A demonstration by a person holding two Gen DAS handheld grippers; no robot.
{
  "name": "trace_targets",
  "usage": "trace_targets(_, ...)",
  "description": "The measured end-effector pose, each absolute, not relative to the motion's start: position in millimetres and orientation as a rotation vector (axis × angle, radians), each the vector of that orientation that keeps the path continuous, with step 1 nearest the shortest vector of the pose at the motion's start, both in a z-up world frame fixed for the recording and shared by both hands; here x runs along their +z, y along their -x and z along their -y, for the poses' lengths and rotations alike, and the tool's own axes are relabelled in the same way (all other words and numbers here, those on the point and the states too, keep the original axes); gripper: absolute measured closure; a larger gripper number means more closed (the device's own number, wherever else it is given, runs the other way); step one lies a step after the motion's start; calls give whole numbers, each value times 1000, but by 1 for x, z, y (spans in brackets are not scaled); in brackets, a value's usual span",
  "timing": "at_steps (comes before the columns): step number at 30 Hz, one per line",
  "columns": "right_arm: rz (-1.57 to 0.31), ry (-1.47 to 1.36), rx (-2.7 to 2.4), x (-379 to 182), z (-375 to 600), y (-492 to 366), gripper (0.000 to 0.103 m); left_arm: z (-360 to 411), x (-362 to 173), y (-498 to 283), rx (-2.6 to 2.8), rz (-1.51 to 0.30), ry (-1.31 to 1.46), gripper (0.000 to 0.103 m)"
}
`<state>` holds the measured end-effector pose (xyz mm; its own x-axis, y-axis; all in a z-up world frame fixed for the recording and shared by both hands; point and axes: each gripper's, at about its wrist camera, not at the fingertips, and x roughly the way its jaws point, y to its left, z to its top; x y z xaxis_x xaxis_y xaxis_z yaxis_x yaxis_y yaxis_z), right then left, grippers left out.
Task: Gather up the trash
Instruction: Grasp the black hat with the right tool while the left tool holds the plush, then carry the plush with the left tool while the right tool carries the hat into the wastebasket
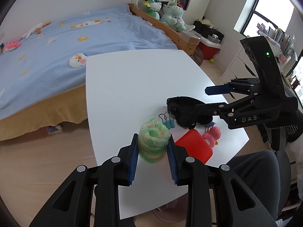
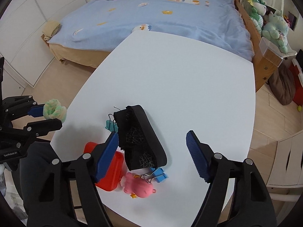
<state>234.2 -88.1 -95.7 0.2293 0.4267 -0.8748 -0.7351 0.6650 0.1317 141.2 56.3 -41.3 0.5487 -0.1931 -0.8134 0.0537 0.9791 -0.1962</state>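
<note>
My left gripper has its jaws clamped on the fuzzy green-and-cream coil, held up just off the counter near its left edge. Right gripper hangs w/ jaws wide over the black slipper, red case & pink toy beside it. Coil's soft & squashy, so I'd keep firm pressure, carry it level to the bin; something pinkish under the counter edge may be it, can't tell.

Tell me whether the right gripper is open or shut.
Open. In its own wrist view, the right gripper has its blue fingers spread wide, with the black shoe between them, not clamped.
</note>
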Motion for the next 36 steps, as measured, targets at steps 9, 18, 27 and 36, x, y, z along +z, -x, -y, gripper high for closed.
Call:
trace_targets(9,-1081,333,826,-101,84,-235,96,-57,-42,-139,-147,-980,161,74)
trace_targets(18,-1025,286,788,-86,99,-227,100,-54,-39,-136,-148,-970,156,74)
trace_targets(27,-966,244,768,-59,128,-199,100,-46,-30,-121,-158,-951,140,74)
trace_targets(36,-914,224,761,-42,161,-145,100,-28,-16,-90,-168,-921,104,74)
